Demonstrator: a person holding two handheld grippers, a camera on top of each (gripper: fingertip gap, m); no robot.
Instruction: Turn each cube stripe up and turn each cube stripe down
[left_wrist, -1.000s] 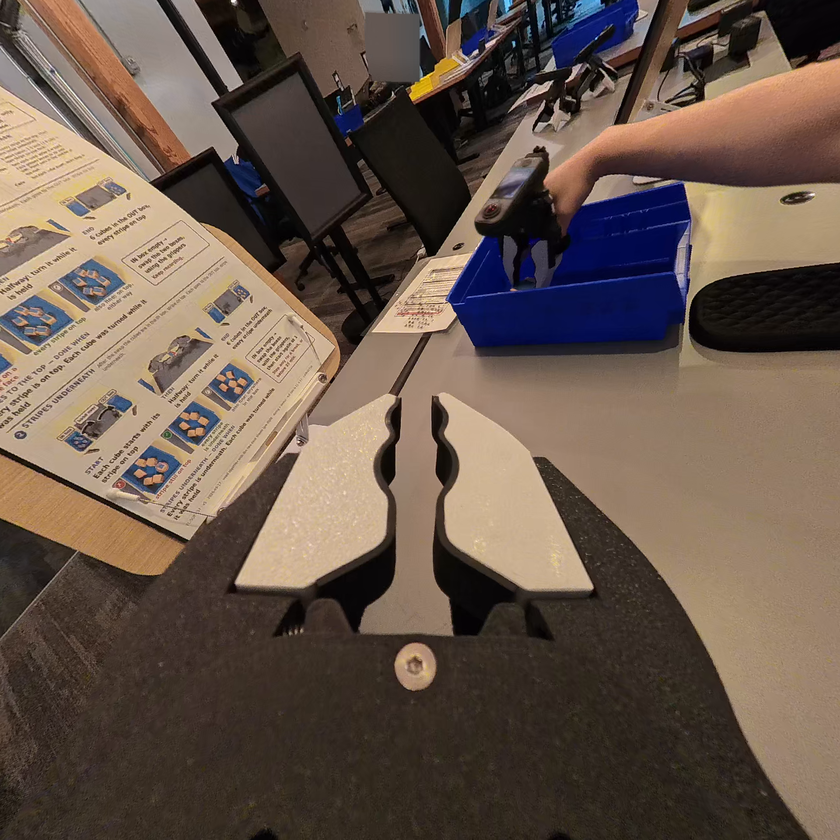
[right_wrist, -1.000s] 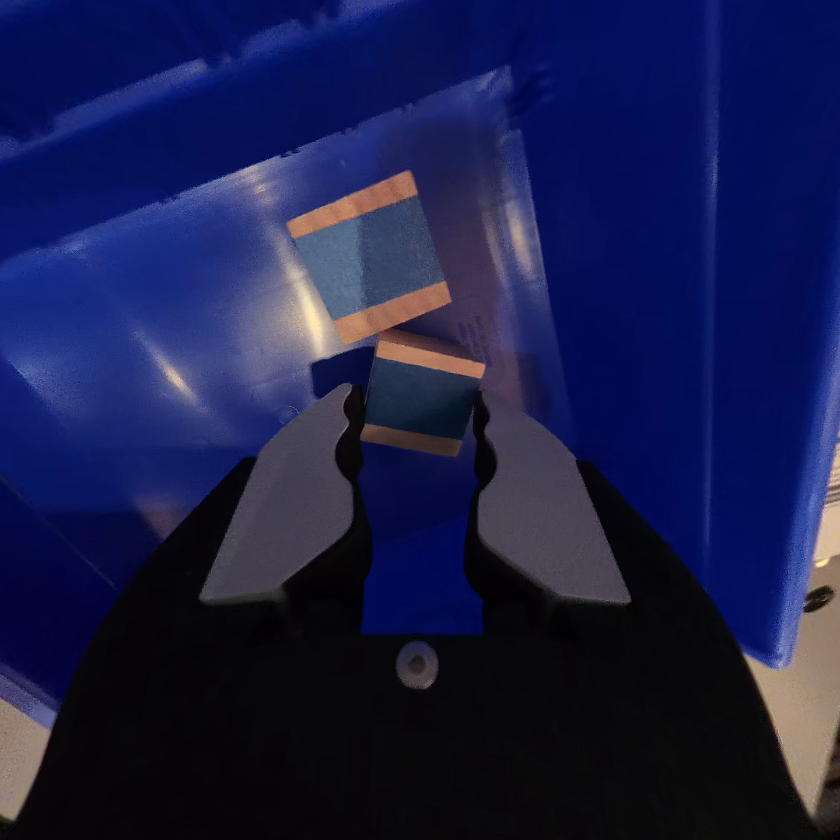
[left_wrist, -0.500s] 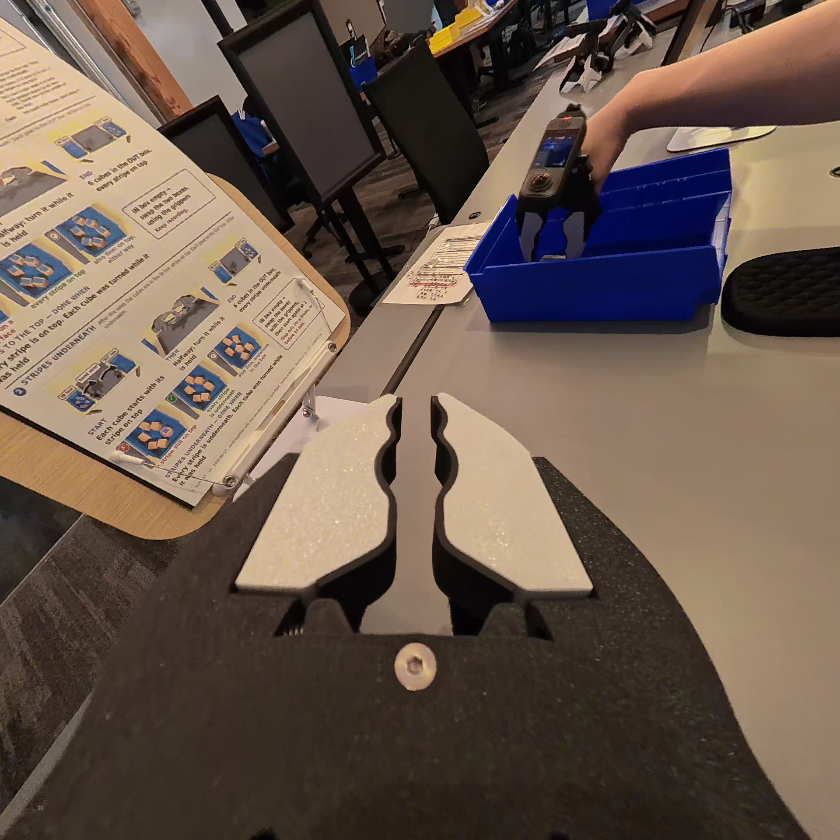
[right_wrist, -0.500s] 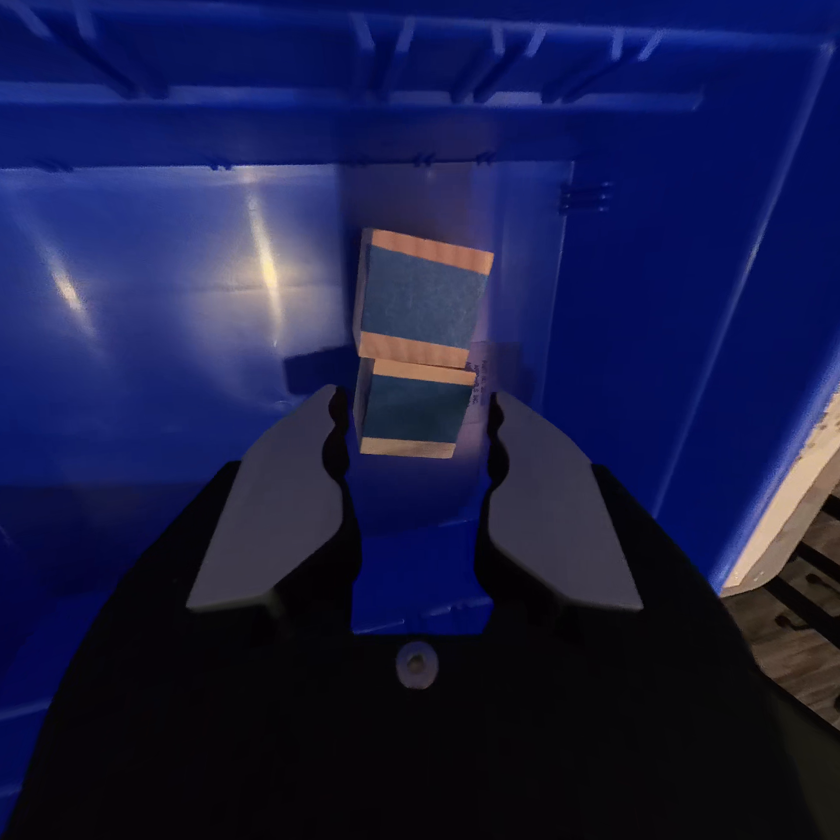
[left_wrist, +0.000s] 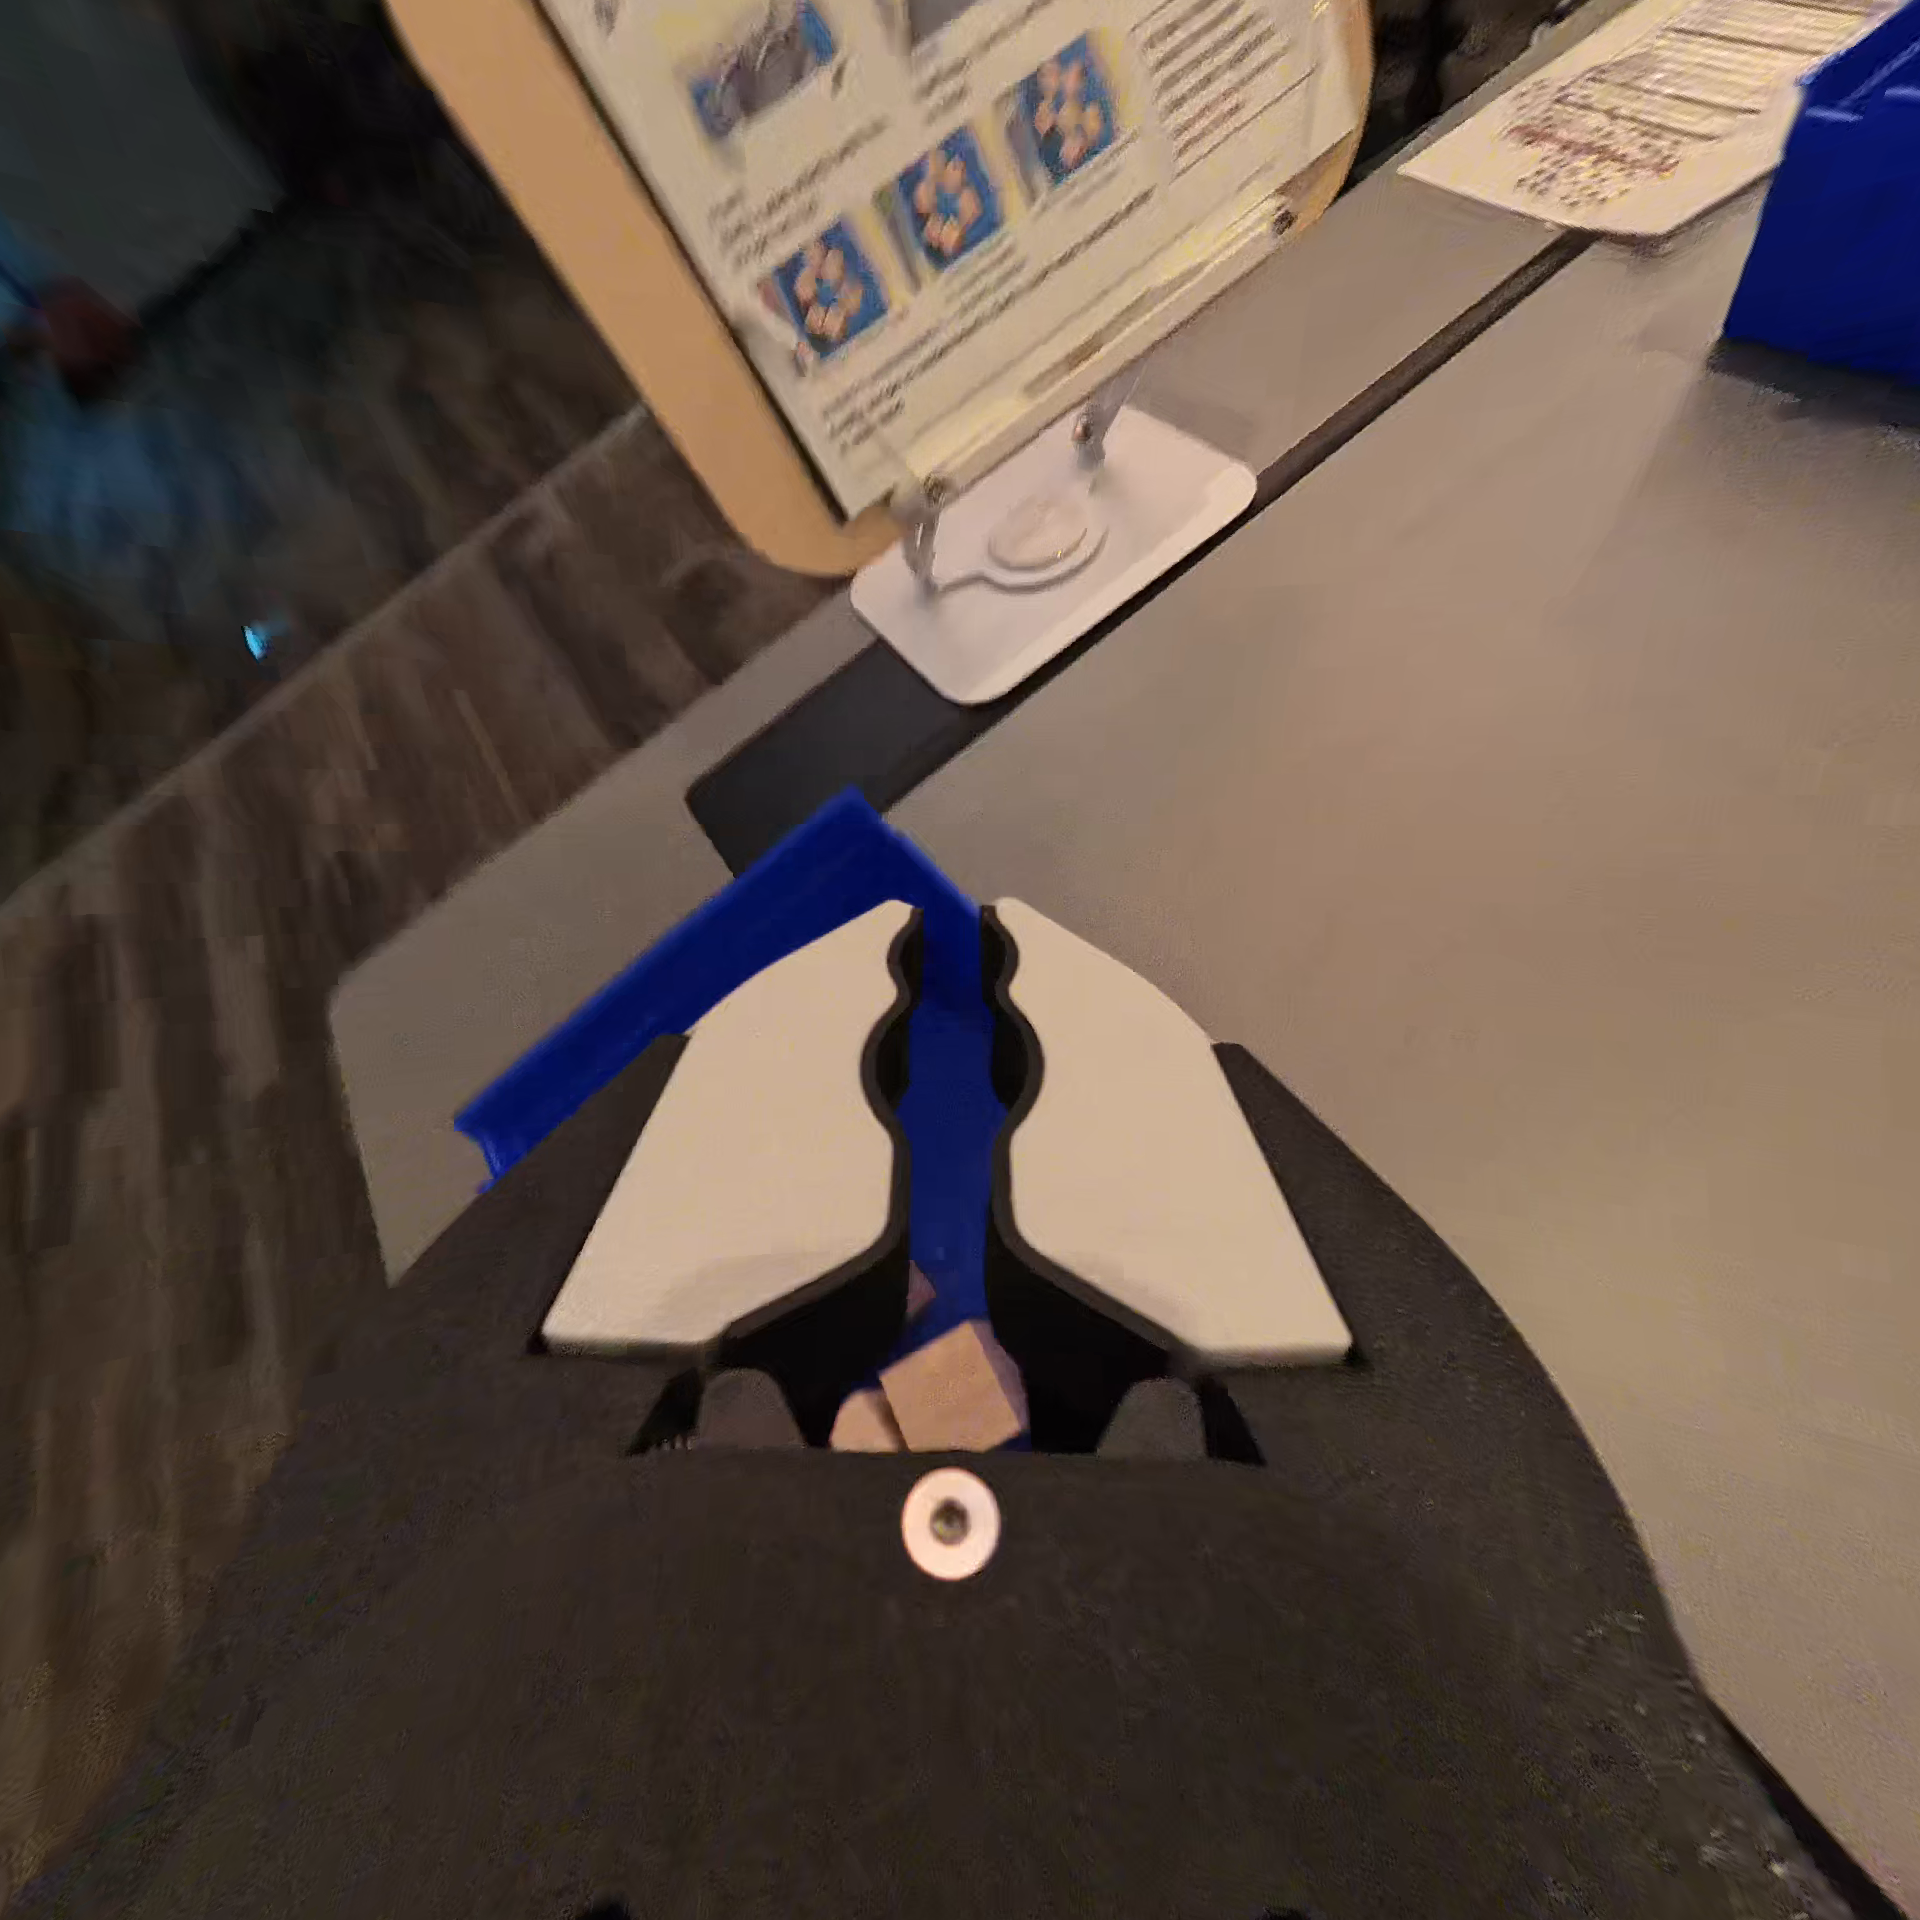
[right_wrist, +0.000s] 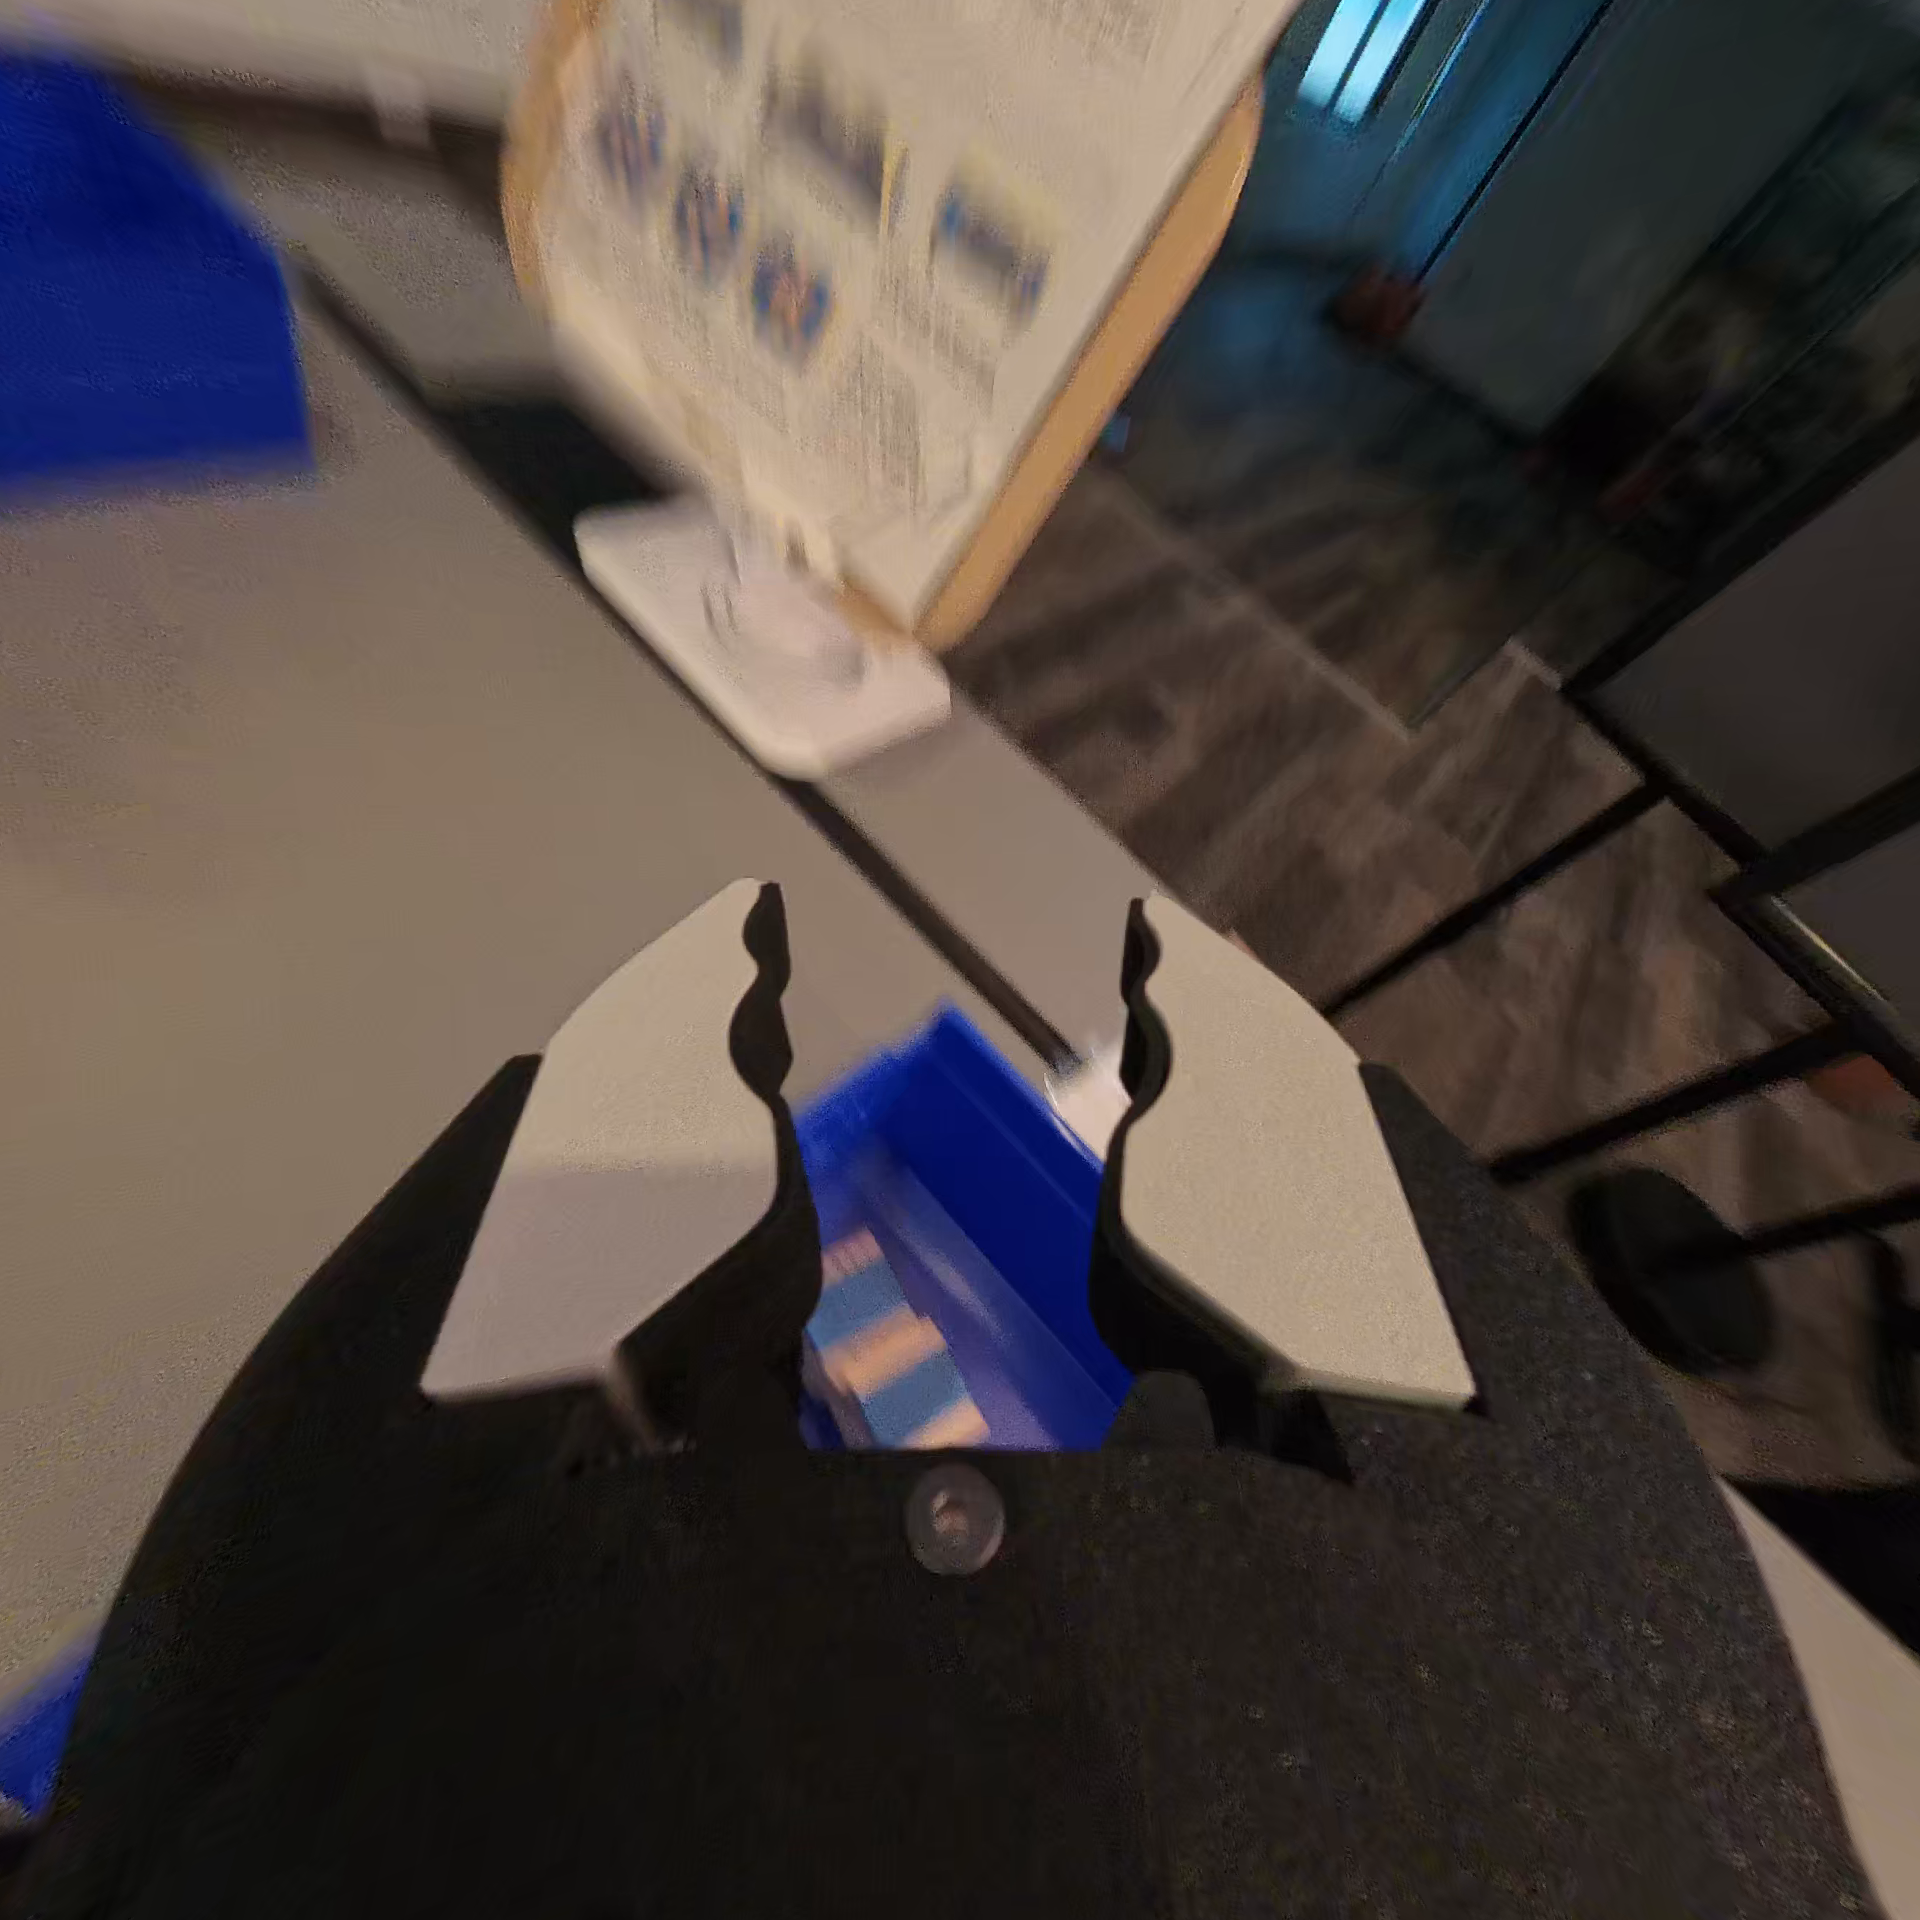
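1. Left gripper (left_wrist: 951, 920): hangs over the near blue bin (left_wrist: 665, 997), which sits at the grey table (left_wrist: 1455, 935) corner. Jaws nearly closed, a narrow gap between the tips, nothing gripped; the bin's blue wall shows through the gap.
2. Wooden cube (left_wrist: 951, 1392): seen low between the left gripper's finger bases, inside the near blue bin. Plain wood faces show; its stripe cannot be made out. A second wooden piece touches it on the left, mostly hidden.
3. Instruction board (left_wrist: 987, 208): stands tilted on a white base (left_wrist: 1060, 582), beyond the near blue bin at the table edge.
4. Far blue bin (left_wrist: 1839, 229): well apart from the near one, at the upper right, beside a printed sheet (left_wrist: 1590, 135).
5. Right gripper (right_wrist: 951, 914): released, jaws wide apart and empty, above the near blue bin (right_wrist: 997, 1122).
6. Striped cubes (right_wrist: 883, 1340): blurred blue-and-wood bands inside that bin, between the right gripper's fingers; their number cannot be told.
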